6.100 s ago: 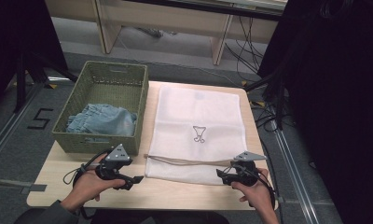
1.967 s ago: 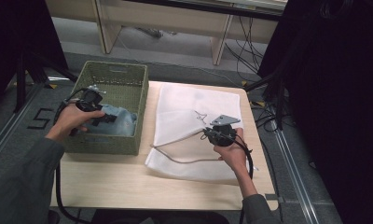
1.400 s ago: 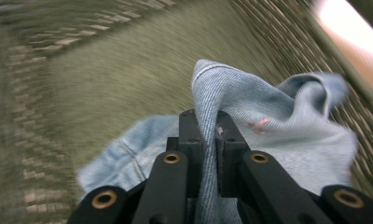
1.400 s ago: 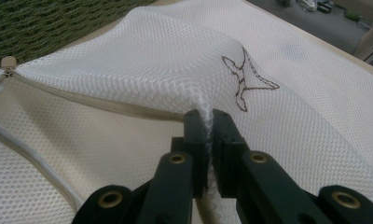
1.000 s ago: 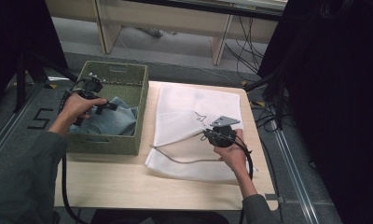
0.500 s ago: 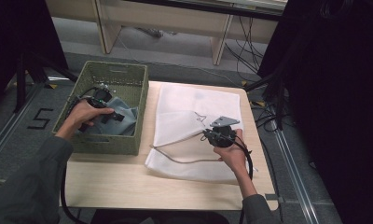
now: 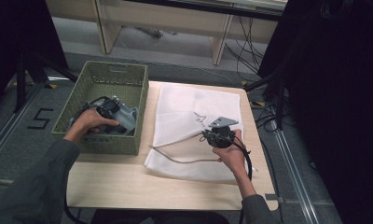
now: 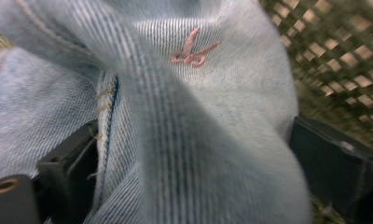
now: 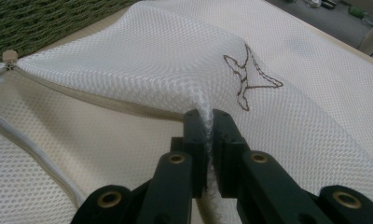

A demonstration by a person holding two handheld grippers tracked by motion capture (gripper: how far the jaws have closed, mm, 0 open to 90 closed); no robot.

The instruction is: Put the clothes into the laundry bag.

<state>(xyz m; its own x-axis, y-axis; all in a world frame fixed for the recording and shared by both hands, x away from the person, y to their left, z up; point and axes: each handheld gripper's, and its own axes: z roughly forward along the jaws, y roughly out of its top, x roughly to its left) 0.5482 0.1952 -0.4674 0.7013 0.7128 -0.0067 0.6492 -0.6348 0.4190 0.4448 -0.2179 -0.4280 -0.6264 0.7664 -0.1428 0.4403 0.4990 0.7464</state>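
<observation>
A light blue denim garment [image 7: 127,119] lies in a green woven basket [image 7: 111,69] at the table's left. My left gripper [image 7: 112,110] is down in the basket. In the left gripper view its jaws stand wide apart, and a bunched fold of the denim [image 8: 198,70] with a small pink stitched mark fills the gap of the left gripper [image 8: 194,154]. A white mesh laundry bag [image 7: 198,99] lies flat on the table. My right gripper [image 9: 205,116] is shut on a pinch of the mesh bag's [image 9: 142,56] upper layer, holding it up so the unzipped edge [image 9: 105,103] gapes.
The basket wall [image 8: 343,60] rises close behind the left jaws. Bare wooden table [image 7: 114,182] runs along the front. A brown emblem [image 9: 247,79] marks the bag. Dark floor, cables and shelving legs surround the table.
My left gripper has swung from the basket's far left corner toward its right and sunk into the denim. The right gripper keeps the bag's upper layer lifted, unmoved.
</observation>
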